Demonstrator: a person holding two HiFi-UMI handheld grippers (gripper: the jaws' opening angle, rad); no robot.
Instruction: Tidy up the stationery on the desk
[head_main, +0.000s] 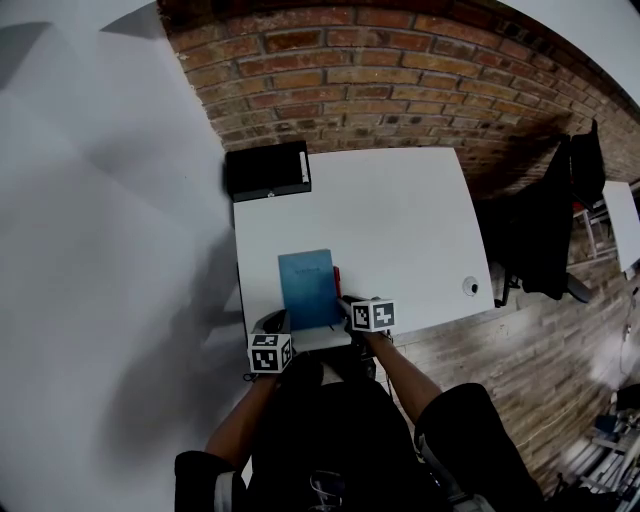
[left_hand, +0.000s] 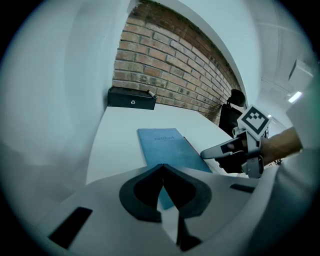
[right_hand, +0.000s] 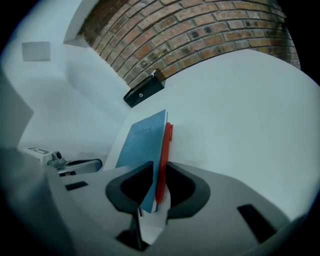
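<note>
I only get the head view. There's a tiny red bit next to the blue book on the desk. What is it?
Observer: It's a red pen, seen in the right gripper view. It lies along the right edge of the blue notebook.
Operator: Is the right gripper squeezing it?
Observer: The right gripper has its jaws apart. The pen's near end and the notebook's corner show in the gap, and I see no squeeze.
Operator: What about the other one?
Observer: The left gripper is shut, with nothing between its jaws.
</note>
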